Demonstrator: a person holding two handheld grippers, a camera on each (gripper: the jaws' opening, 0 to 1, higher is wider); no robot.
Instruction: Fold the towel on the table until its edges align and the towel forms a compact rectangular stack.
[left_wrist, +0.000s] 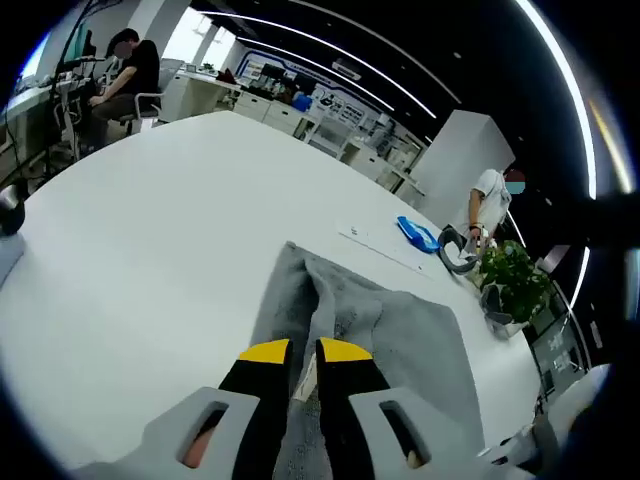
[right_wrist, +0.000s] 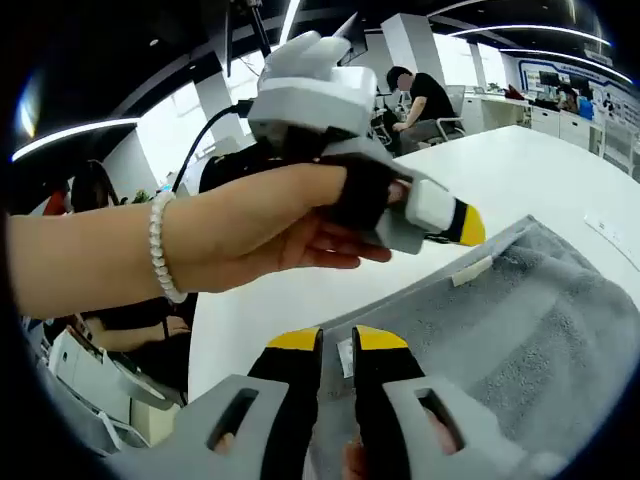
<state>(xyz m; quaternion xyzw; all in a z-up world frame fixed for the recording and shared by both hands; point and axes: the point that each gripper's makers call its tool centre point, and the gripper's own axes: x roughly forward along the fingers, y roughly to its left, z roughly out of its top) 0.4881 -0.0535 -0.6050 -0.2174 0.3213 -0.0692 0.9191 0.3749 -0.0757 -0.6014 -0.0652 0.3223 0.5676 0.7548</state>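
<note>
A grey towel (left_wrist: 400, 325) lies rumpled on the white table (left_wrist: 150, 250), stretching away from me. In the left gripper view, my left gripper (left_wrist: 305, 352) is shut on the towel's near edge, with cloth pinched between its yellow tips. The right gripper view shows my right gripper (right_wrist: 338, 342) shut on another stretch of the towel's (right_wrist: 530, 330) edge, beside a small white label (right_wrist: 345, 356). Just above it, a hand holds the left gripper (right_wrist: 462, 228) at the raised towel edge, near a second white tag (right_wrist: 470, 270).
At the table's far right sit a blue object (left_wrist: 415, 235), a dark grey tool (left_wrist: 455, 255) and a potted plant (left_wrist: 512, 278). One person (left_wrist: 490, 205) stands by the plant; another (left_wrist: 128, 72) sits at a far desk. A bracelet (right_wrist: 155, 245) circles the wrist.
</note>
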